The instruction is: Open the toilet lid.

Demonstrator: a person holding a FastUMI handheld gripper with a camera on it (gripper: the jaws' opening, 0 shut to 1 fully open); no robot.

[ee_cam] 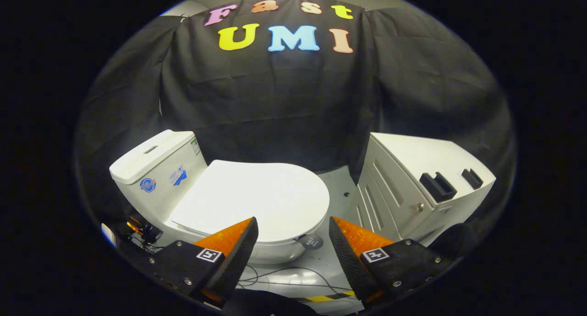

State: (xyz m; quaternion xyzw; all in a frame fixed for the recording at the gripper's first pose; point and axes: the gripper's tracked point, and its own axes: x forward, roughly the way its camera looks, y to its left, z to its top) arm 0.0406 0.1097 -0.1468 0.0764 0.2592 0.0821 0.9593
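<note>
Presently listing, item by item. Gripper [293, 224]: fingers standing wide apart, holding nothing, touching nothing, hovering above the floor in front of the toilet. Toilet lid [254, 199]: white, lying flat and closed over the bowl, its front edge showing just ahead of the fingers and between them. Cistern [158, 167]: white, sitting behind the lid, carrying two blue stickers on its side. Small dark round tag [313, 242]: hanging at the bowl's front rim, near the gap between the fingers. Cabinet [419, 185]: white, standing beside the toilet, apart from it, bearing two dark brackets [438, 186] on top. Cables [293, 279]: trailing across the pale floor [337, 187] below the bowl.
</note>
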